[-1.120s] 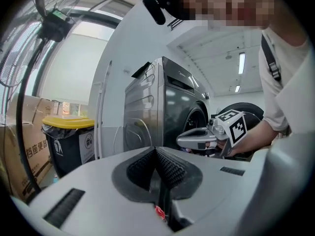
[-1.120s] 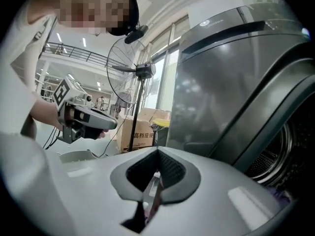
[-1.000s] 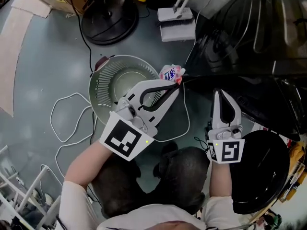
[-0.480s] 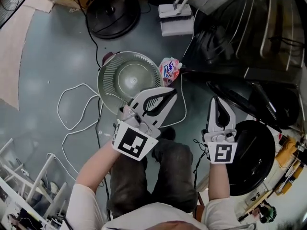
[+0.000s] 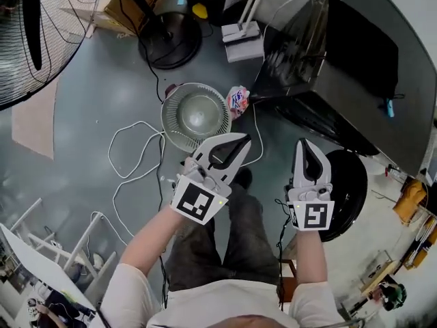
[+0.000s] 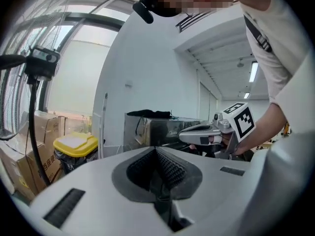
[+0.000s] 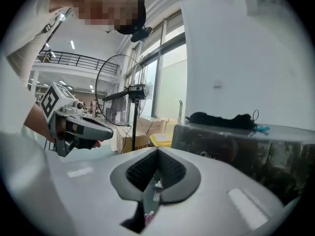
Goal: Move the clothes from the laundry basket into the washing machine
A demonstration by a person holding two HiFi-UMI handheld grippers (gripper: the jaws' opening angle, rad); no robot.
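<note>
The round slatted laundry basket stands on the grey floor and looks empty. The steel washing machine is at the upper right, its dark round door hanging open below it. A black cloth lies on top of the machine. My left gripper is held high above the floor just below the basket, shut with nothing in it. My right gripper is beside it near the door, also shut and empty. Each gripper view shows its own pads meeting and the other gripper in the air.
A small printed bag lies between basket and machine. White cable loops over the floor at left. A standing fan is at the upper left, its round base behind the basket. A yellow-lidded bin and cartons stand nearby.
Both grippers have risen together, still shut and empty. The head view has pulled away from the floor, so the basket looks smaller and farther below.
</note>
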